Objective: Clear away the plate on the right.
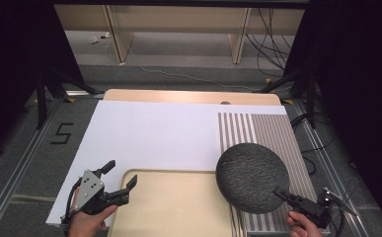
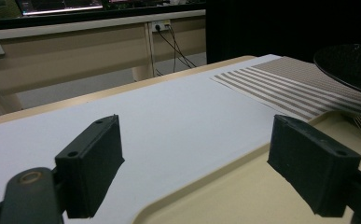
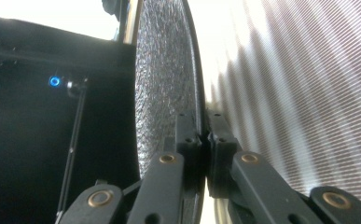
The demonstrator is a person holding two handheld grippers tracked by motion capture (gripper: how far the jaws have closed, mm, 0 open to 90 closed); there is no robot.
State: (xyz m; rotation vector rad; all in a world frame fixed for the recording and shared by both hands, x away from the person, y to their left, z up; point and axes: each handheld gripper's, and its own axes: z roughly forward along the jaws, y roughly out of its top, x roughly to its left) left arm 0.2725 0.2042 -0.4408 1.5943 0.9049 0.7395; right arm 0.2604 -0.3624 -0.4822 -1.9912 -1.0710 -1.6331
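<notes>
The dark textured plate (image 1: 251, 177) is held tilted above the striped placemat (image 1: 277, 133) at the right of the desk (image 1: 188, 96), its rough underside turned toward the high camera and its left edge close to the right border of the cream tray (image 1: 178, 207). The plate is gripped at its lower right rim by the right hand-held gripper (image 1: 280, 194), so that the disc extends up and to the left from the jaws, toward the tray; in the right gripper view the jaws are seen closed narrowly on the thin rim (image 3: 201, 140), one pad on each face, with the plate (image 3: 164, 84) standing edge-on. The right hand (image 1: 302, 224) is brought in low from the bottom right corner. The tray is judged to be the likely destination, lying to the left of the plate. The left hand-held gripper (image 1: 120, 175) is held apart from the plate, over the near left corner of the tray, its jaws wide and empty, above the white sheet (image 1: 149, 133) and the tray rim (image 2: 206, 182).
</notes>
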